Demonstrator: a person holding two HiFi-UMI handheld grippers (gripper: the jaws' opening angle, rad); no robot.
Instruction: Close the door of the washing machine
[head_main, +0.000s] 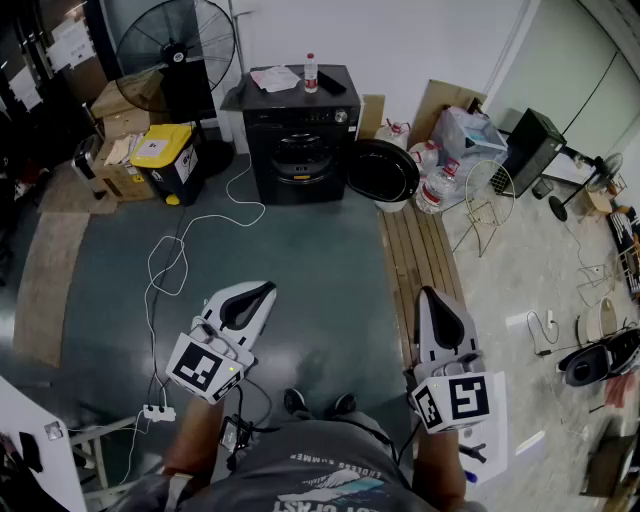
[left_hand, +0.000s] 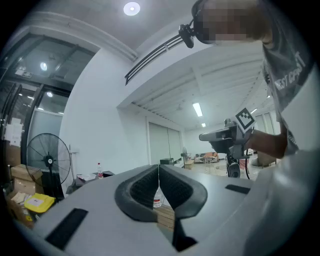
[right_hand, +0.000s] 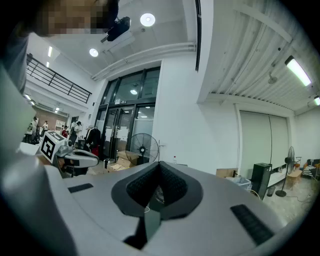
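Ahead, against the white wall, stands the black front-loading washing machine (head_main: 300, 150). Its round dark door (head_main: 382, 172) hangs wide open, swung out to the right of the drum opening (head_main: 302, 152) as the head view shows it, its edge just beside a cluster of clear plastic water bottles (head_main: 432, 180). The door lies well apart from the 2 grippers, across the grey-green floor (head_main: 300, 250). The right gripper (head_main: 432, 296) is the nearer one: it points almost in line with the door, along the slatted wooden board (head_main: 420, 255), while the left gripper (head_main: 262, 290) aims more at the machine's front. Each has its jaws pressed together with nothing between them. By my judgement the door needs a leftward push from its outer side, so the right hand looks better placed. The hinge and latch are too small to make out, and neither gripper view shows the door clearly. A looping white cable (head_main: 165, 270) crosses the floor at the left.
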